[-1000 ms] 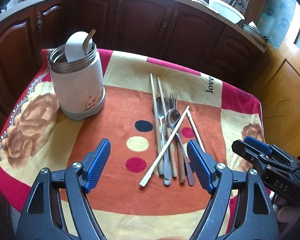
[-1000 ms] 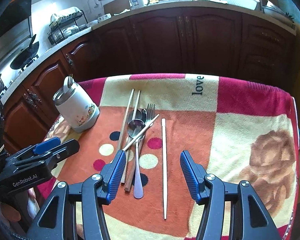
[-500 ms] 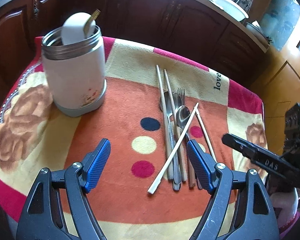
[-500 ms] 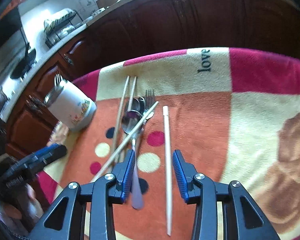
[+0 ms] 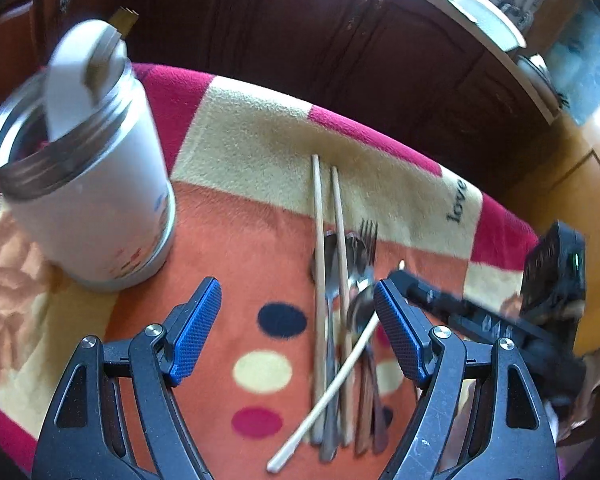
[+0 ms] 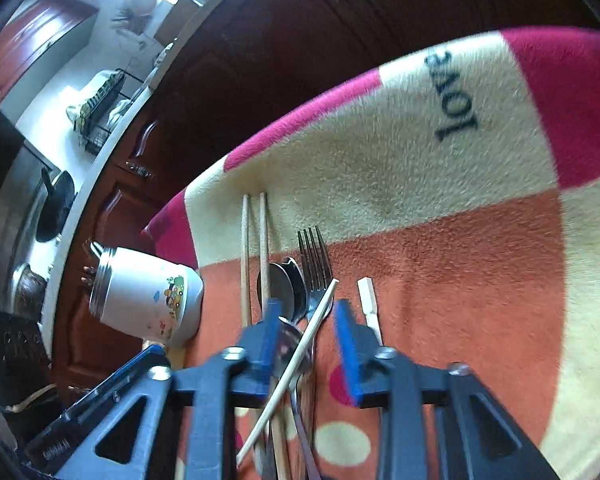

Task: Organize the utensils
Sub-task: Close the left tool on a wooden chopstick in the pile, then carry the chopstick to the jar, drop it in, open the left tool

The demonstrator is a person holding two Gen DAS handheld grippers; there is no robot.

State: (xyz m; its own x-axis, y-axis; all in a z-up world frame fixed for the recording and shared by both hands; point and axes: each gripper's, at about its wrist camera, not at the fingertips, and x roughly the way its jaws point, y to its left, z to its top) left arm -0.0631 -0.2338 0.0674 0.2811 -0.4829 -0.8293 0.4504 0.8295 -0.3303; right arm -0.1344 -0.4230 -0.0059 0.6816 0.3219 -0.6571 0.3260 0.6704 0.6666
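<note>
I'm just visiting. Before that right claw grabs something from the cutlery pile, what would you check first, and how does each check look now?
1. Right gripper over the pile: ok, jaws closing around the slanted white chopstick and a spoon.
2. Only one utensil between the pads: not ok.
3. Pads pressing yet: cannot tell, blurred.
4. Left gripper clear: ok, open, empty.
5. Jar upright with room: ok, open, one white utensil inside.
6. Second white chopstick out of the way: ok.

Left wrist view: looks down and forward from close above the tabletop's bright patterned blanket (image 5: 240, 152), toward dark wooden cupboards (image 5: 300, 40).
Right wrist view: closer and lower, tilted sideways.
Both see: the pile of metal and wooden utensils (image 5: 340, 320) (image 6: 296, 292), and the white metal-rimmed jar (image 5: 84, 184) (image 6: 148, 300).
</note>
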